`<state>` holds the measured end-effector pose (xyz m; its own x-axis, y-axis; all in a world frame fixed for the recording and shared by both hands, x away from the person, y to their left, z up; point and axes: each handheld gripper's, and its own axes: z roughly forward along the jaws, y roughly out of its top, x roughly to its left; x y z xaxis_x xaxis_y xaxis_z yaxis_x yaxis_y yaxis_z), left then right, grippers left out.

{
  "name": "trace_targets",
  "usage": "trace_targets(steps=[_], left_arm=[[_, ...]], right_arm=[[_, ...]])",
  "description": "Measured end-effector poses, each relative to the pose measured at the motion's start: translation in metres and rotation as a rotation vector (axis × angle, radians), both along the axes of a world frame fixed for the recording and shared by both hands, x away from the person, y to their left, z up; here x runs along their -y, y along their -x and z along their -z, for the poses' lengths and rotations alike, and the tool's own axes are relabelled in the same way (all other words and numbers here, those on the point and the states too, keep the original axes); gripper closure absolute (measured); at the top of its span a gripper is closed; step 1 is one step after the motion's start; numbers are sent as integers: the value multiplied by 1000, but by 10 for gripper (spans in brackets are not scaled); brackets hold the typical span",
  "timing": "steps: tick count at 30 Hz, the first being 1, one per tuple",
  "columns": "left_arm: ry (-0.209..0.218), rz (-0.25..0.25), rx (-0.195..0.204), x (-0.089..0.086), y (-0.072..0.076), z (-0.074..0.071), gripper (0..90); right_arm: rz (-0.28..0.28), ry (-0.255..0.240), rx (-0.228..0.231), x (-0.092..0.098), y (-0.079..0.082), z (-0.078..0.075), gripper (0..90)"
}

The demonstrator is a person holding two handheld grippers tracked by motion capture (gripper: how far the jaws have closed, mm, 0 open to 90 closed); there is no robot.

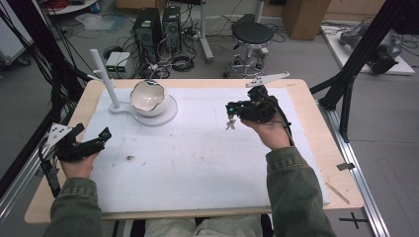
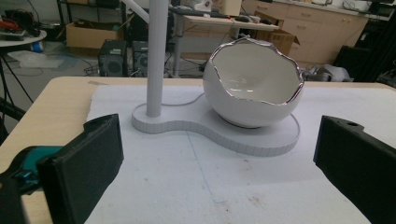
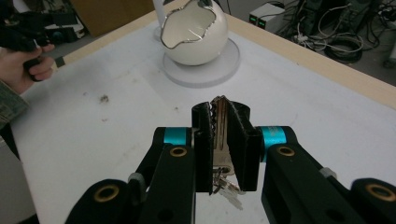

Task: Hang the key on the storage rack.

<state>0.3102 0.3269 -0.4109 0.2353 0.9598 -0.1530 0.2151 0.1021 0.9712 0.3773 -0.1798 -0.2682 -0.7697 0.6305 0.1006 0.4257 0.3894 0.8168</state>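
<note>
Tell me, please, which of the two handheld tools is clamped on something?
The right tool: its jaws pinch a silver metal key, more keys dangling beneath. The left tool stands wide open, holding nothing.

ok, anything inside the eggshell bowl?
The eggshell bowl looks empty: bare white inner wall in the left gripper view. Its front wall hides the bottom. The key is clamped in the right gripper.
</note>
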Motion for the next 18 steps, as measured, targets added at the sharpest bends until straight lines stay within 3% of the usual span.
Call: trace_targets(steps=[11, 18], left_arm=[[3, 1, 1, 0, -1, 1, 20], [2, 8, 0, 1, -2, 1, 20]], right_arm=[[-52, -22, -15, -40, -17, -5, 806], [-93, -24, -23, -76, -31, -8, 807]])
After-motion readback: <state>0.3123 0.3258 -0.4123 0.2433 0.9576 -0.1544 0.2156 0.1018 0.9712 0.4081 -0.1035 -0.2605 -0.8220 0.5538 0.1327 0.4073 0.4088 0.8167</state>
